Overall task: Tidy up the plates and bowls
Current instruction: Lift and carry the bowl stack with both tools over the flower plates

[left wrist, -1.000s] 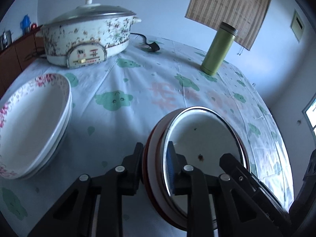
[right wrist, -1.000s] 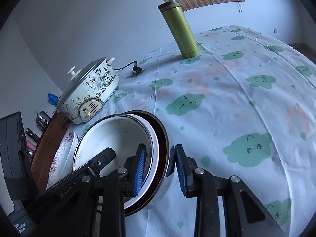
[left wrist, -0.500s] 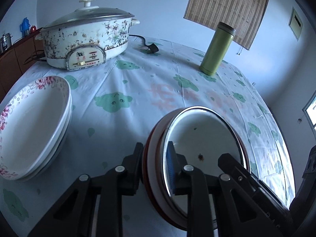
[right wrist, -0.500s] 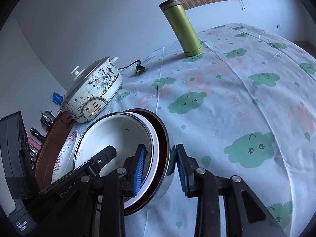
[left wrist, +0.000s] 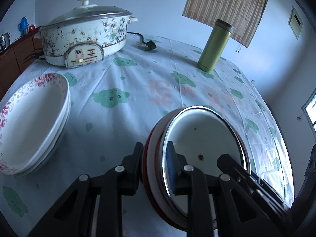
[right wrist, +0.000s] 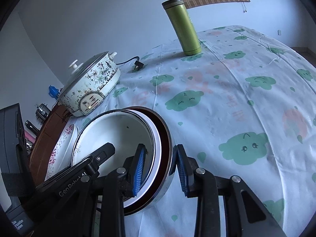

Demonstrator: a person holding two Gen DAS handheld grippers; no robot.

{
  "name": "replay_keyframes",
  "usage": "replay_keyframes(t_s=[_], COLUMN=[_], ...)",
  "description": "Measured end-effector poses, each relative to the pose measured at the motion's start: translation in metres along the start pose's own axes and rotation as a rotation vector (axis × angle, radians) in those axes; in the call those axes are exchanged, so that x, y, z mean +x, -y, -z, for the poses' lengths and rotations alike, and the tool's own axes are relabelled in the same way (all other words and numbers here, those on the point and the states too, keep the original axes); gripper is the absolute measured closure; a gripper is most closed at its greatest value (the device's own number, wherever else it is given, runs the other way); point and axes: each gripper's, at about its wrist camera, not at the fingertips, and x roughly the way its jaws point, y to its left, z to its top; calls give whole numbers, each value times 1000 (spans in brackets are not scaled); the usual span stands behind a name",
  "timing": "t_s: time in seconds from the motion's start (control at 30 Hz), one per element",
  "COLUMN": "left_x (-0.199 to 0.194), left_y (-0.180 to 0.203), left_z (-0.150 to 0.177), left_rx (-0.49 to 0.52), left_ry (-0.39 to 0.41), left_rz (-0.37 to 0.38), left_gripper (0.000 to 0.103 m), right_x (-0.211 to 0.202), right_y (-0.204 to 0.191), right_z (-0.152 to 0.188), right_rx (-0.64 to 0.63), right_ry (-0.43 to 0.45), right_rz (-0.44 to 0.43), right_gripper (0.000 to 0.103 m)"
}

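A stack of nested bowls [left wrist: 201, 136], white inside with a steel rim and a dark red outer bowl, sits tilted over the cloud-print tablecloth [left wrist: 138, 90]. My left gripper [left wrist: 154, 164] is shut on its left rim, one finger outside the red wall and one pad inside. In the right wrist view the same bowls [right wrist: 118, 130] show, and my right gripper [right wrist: 160, 169] is shut across the opposite rim, blue pads inside and outside. A stack of white plates [left wrist: 33, 122] with pink flower borders lies to the left.
An old electric cooking pot [left wrist: 85, 37] with a glass lid stands at the back left, its cord trailing behind. A green flask [left wrist: 215, 45] stands at the back right. A brown cabinet [left wrist: 11, 55] runs beyond the table's left edge.
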Motion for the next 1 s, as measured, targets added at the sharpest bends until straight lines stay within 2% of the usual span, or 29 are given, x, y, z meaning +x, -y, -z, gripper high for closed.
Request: replay_keyframes(t_s=[0.27,0.67,1.0], left_x=[-10,-12,-34], left_y=[2,-1,-8], left_z=[1,7,1], left_rx=[11,30,38], left_ry=[21,0,35], left_rz=[-3,-15,-17], left_gripper=[82,81,81], right_x=[-9,-9,-25], right_y=[-3,-4,-18], right_z=[0,8,9], right_rx=[1,22,35], right_ry=[16,-16,21], right_rz=[-14,-22,-40], right_gripper=[69,69,69])
